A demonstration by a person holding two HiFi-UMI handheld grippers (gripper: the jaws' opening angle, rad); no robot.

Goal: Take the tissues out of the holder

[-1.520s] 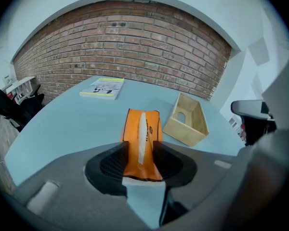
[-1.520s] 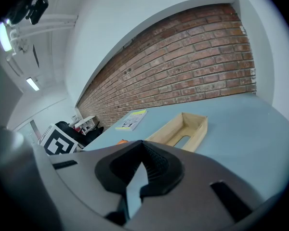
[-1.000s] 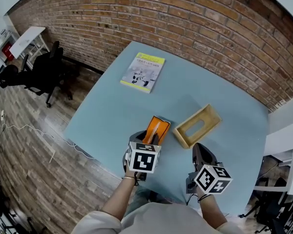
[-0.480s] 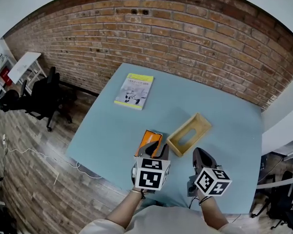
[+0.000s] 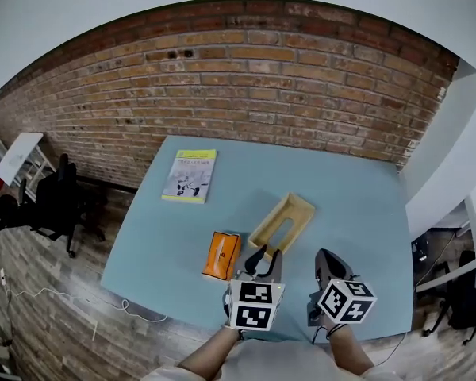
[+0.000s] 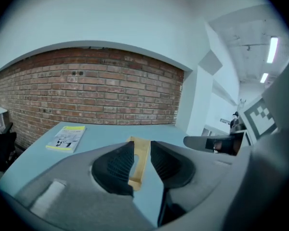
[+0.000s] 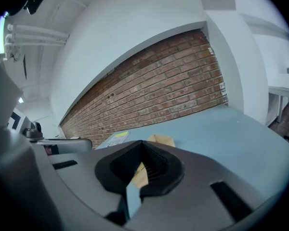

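The wooden tissue holder (image 5: 282, 222) lies on the blue table (image 5: 357, 205), near the front edge. An orange tissue pack (image 5: 221, 255) lies flat to its left, apart from it. My left gripper (image 5: 266, 254) hovers just in front of the holder and right of the pack, open with nothing between its pads. In the left gripper view the holder (image 6: 138, 170) shows through the gap of that gripper (image 6: 141, 146). My right gripper (image 5: 324, 254) stands shut and empty further right; in its own view this gripper (image 7: 142, 150) points toward the holder (image 7: 161, 140).
A yellow-and-white book (image 5: 190, 176) lies at the table's far left, and shows again as the book (image 6: 66, 137) in the left gripper view. A brick wall (image 5: 246, 78) runs behind the table. An office chair (image 5: 59, 205) stands on the wood floor at left.
The left gripper has drawn back and to the right, off the orange pack, which now lies alone on the table. The head view has tilted up toward the wall.
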